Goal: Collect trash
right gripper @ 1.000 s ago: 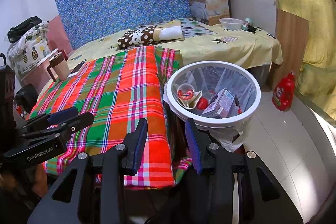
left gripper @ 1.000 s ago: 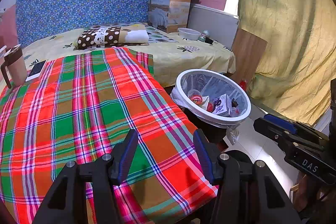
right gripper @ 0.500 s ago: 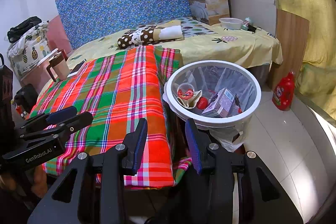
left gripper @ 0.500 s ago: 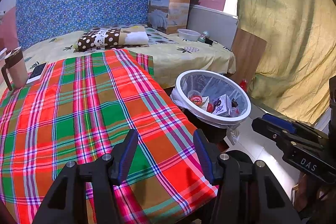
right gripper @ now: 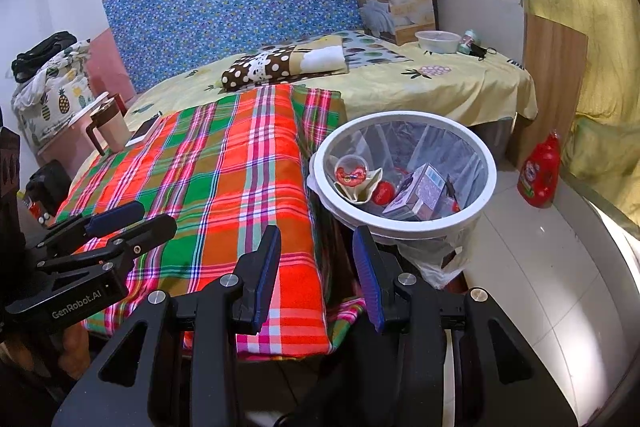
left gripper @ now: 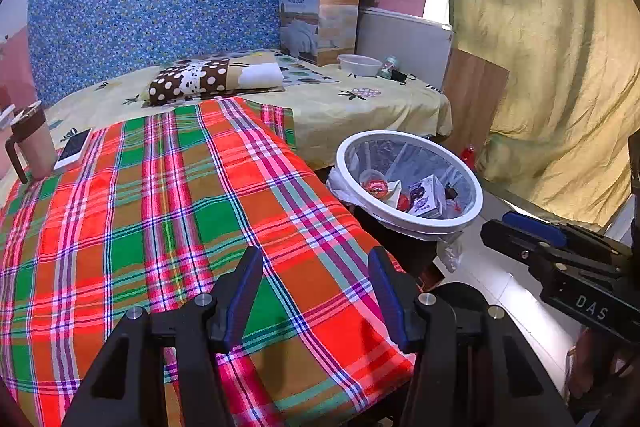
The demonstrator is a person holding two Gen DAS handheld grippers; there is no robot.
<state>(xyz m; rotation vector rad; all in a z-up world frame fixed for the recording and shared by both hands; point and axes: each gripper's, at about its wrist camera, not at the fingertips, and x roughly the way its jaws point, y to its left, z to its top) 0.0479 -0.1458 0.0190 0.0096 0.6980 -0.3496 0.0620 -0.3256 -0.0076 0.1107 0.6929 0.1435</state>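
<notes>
Both tools idle, nothing between the jaws. Left tool [left gripper: 314, 291] sits fairly wide over the plaid blanket [left gripper: 168, 211]; right tool [right gripper: 316, 267] is narrower, hanging off the blanket's edge just short of the bin [right gripper: 404, 223].

Trash I can see is already in the white, bag-lined bin, which stands beside the bed [right gripper: 440, 91]: a clear round cup with red inside [right gripper: 351, 173], a small red ball-like piece [right gripper: 383, 193], a printed carton [right gripper: 418, 193], some crumpled paper. I see no loose trash on the blanket itself.

My read on handling:
- Carton: light, thin card, will crush. Take it across the narrow faces, gentle squeeze.
- Clear cup: light, slick, thin wall. Pinch the rim, not the body.
- Bin liner [right gripper: 436, 259]: soft film, slippery, tears easily. If bagging up is next, I'd bunch the loose plastic hanging under the rim and grip the bunch.

Possible leftovers at the bed's far end: plastic bowl [right gripper: 438, 41] and a small bottle [right gripper: 468, 41]. Can't tell if those count as trash. The mug [right gripper: 110, 127] and phone [right gripper: 144, 131] probably don't.
</notes>
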